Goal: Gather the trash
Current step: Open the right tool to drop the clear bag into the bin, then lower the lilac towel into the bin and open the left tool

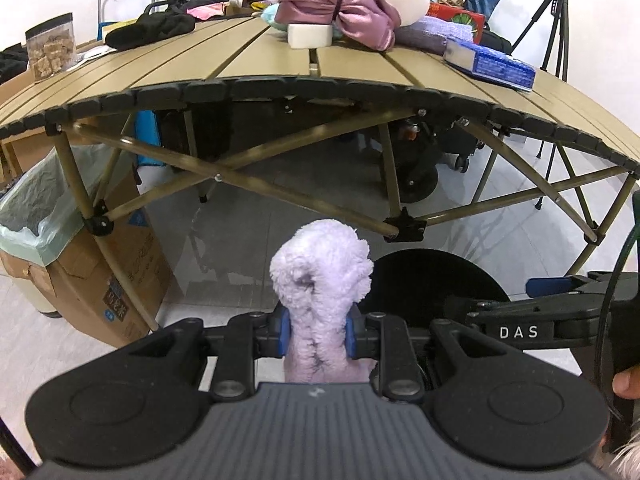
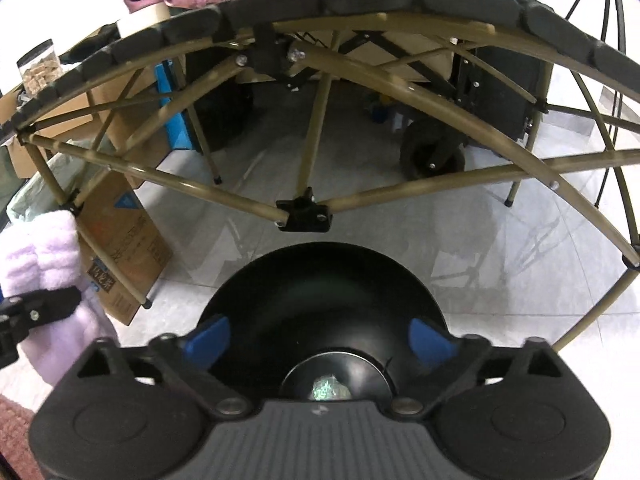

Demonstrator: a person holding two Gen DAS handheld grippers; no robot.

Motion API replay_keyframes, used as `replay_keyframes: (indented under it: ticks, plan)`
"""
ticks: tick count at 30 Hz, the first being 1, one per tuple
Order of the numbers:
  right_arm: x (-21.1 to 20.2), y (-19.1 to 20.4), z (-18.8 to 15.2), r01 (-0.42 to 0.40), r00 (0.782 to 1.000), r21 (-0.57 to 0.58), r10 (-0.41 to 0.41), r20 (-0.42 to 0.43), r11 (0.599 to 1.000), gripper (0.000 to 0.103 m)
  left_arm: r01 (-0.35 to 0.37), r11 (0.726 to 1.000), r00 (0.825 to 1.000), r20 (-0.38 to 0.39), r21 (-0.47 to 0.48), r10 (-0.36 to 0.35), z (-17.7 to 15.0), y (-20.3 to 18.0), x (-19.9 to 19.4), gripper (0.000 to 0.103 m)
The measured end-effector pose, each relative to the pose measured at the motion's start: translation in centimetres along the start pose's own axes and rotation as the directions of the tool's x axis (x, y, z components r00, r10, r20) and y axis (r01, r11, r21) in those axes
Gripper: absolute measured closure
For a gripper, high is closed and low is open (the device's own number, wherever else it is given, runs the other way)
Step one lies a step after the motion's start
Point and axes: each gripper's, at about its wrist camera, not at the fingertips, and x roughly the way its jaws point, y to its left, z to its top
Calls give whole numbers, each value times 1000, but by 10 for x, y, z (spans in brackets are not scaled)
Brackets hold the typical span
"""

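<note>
My left gripper [image 1: 318, 334] is shut on a fluffy lilac cloth [image 1: 320, 264], which sticks up between its blue pads. The same cloth [image 2: 40, 252] shows at the left edge of the right wrist view. A round black bin [image 2: 320, 276] stands on the floor in front of the folding table, directly under my right gripper [image 2: 320, 336]. That gripper is open, its blue pads wide apart with nothing between them. A small shiny crumpled scrap [image 2: 328, 386] lies at the bin's bottom. In the left wrist view the bin [image 1: 432, 280] sits just right of the cloth.
A tan slatted folding table [image 1: 240, 68] carries a pink satin bundle [image 1: 336, 8], a blue box [image 1: 492, 64] and other clutter. Its crossed legs [image 2: 304, 212] stand just beyond the bin. A cardboard box [image 1: 120, 280] lined with a green bag stands at the left. A tripod [image 1: 556, 20] is at the far right.
</note>
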Motion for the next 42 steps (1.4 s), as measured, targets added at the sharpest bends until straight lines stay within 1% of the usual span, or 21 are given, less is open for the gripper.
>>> replay_keyframes:
  ticks: [8,13,18,26,30,37,42]
  plan:
    - [-6,-8,-4,37,999,12,-37,2,999,0,1,1000,1000,-6,5,-1,0,-3,3,78]
    - [-8,-10,-5,55,998,10,-55,0,998,0,18,1000,1000,-24,18,-18,1,-9,8,78]
    - [-16,-15,-6,95,995,7,-95,11,995,0,40,998,999,-18,39,-39,5,-22,10,78]
    - [-46,-47,-13,173,983,73,-177,55,982,0,73,994,997,-24,79,-71,9,-50,19,78]
    - [-63,-63,-16,188,978,119,-197,73,975,0,87,991,996,-29,99,-85,11,-65,24,78]
    - [-88,-82,-20,209,968,160,-227,104,965,0,118,983,993,-48,142,-112,9,-94,32,78]
    - [-107,-97,-23,235,957,193,-261,125,953,0,123,979,991,-72,164,-113,7,-111,43,78]
